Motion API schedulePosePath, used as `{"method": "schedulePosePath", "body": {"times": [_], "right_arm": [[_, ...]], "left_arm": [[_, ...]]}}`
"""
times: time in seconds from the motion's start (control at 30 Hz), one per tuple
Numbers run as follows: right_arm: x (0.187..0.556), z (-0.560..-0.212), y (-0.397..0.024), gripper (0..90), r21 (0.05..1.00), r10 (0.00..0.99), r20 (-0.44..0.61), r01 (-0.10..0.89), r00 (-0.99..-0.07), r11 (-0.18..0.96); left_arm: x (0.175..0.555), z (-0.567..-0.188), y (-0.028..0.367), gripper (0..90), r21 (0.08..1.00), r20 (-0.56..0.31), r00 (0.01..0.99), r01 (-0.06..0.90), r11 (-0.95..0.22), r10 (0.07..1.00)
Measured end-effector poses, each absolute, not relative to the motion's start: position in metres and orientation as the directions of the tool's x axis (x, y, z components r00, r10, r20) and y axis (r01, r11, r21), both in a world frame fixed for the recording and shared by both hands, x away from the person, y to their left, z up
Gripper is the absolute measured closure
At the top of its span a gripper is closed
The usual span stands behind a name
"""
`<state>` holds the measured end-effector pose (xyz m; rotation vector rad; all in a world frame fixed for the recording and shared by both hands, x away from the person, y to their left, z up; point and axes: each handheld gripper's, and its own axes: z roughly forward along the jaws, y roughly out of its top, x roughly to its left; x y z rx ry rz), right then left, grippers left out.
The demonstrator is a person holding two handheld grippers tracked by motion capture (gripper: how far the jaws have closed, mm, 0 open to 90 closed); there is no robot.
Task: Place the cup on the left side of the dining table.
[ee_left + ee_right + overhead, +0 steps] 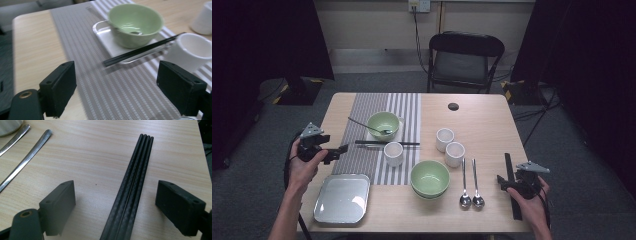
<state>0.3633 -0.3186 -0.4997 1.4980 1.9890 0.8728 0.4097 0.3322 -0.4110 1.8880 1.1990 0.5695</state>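
The right tool (116, 202) hangs low over the black chopsticks bundle (131, 185) at the bench's (482, 120) right edge, jaws apart, gripping nothing; it should straddle the sticks squarely before closing. Farther off, the left tool (116, 85), also wide and empty, faces the chopsticks pair (143, 49) on the white plate (107, 37).

Bare striped runner (105, 90) before the open jaws, chopsticks (140, 51) and cup (192, 51) beyond.

In the left gripper view, the white cup (192, 53) beside the green bowl (135, 23) is cut off by the right edge. In the right gripper view, the black chopsticks (131, 192) run past the bottom edge, and both spoons' (23, 161) bowls lie outside the left edge.
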Motion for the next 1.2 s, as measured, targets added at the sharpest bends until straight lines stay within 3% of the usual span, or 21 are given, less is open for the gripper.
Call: {"method": "schedulePosePath", "body": {"times": [0.5, 0.7, 0.97, 1.2], "right_arm": [[0.363, -0.5, -0.318, 15.4, 0.741, 0.963, -0.009, 0.645, -0.271, 0.188], [0.363, -0.5, -0.319, 15.4, 0.741, 0.962, -0.009, 0.645, -0.272, 0.189], [0.363, -0.5, -0.319, 15.4, 0.74, 0.962, -0.009, 0.645, -0.272, 0.189], [0.363, -0.5, -0.319, 15.4, 0.74, 0.962, -0.008, 0.645, -0.272, 0.189]], "left_arm": [[0.41, -0.455, 0.382, 16.1, 0.759, -0.075, 0.338, 0.629, -0.166, 0.938], [0.413, -0.473, 0.379, 16.4, 0.697, -0.018, 0.336, 0.679, -0.229, 0.942], [0.418, -0.491, 0.373, 19.8, 0.678, 0.006, 0.324, 0.694, -0.242, 0.946], [0.418, -0.497, 0.374, 15.4, 0.702, -0.012, 0.326, 0.676, -0.224, 0.945]]}}
